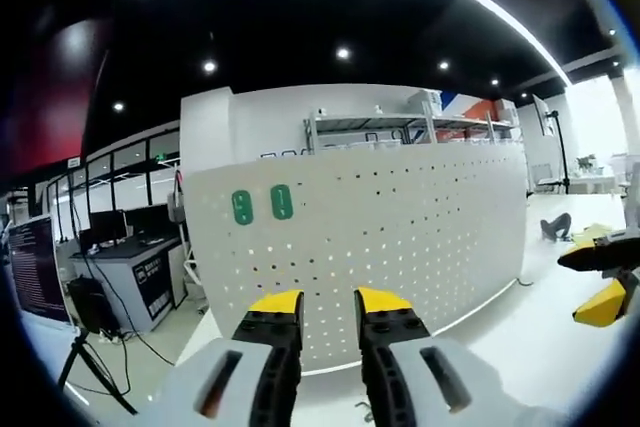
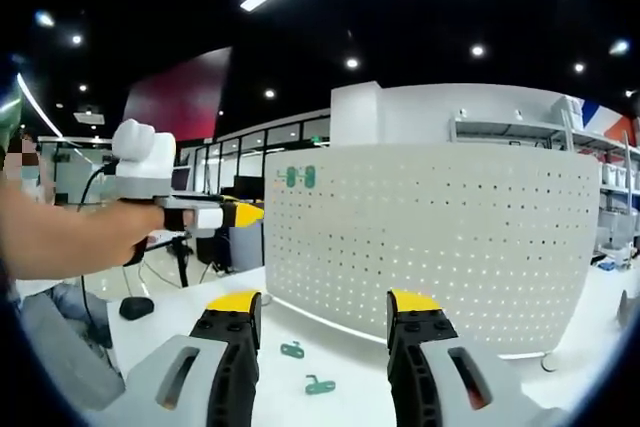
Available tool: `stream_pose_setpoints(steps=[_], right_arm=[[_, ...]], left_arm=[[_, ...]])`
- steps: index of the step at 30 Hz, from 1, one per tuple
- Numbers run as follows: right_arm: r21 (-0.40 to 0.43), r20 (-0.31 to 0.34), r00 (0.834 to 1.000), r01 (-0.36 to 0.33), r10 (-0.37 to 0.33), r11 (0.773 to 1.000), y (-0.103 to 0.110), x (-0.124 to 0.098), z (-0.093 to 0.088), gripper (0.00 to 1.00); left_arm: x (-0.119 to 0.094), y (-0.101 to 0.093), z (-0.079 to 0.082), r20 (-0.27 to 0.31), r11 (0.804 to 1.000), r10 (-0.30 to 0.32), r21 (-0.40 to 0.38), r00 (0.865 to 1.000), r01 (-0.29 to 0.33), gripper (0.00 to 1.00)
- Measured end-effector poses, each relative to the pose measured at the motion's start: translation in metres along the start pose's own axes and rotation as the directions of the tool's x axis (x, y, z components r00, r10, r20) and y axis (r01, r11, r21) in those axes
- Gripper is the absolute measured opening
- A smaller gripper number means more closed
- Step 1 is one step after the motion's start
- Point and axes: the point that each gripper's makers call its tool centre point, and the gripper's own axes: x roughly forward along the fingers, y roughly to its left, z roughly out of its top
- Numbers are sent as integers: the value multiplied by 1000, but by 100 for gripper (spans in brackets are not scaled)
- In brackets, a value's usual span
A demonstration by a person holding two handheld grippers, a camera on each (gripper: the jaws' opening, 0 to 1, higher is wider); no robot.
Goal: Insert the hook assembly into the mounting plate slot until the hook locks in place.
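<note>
A white perforated mounting plate stands upright on the white table. Two green hook pieces sit in its upper left holes. My left gripper is open just in front of the plate, nothing between its yellow tips. The right gripper shows at the right edge. In the right gripper view the plate carries the same green hooks. Two loose green hooks lie on the table ahead of my open, empty right gripper. A hand holds the left gripper at the left.
A person's arm reaches in from the left. A dark rounded object lies on the table near it. Desks with monitors and a tripod stand left of the plate. Another dark object sits on the table at right.
</note>
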Motion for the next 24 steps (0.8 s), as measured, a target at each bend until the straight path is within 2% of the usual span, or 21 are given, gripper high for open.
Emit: stream_pose_setpoints(steps=[14,24], right_arm=[[-7,-34,999,-4,4,1000,4,-2,-14,51],[-6,-60,998,-2,2,1000,3,-3,-26,51]], left_arm=[[-42,-19,-42,-78,999,-46,-15,996,45,19],[-61,-28,-63,-124,998,-69,-20,990,67,18]])
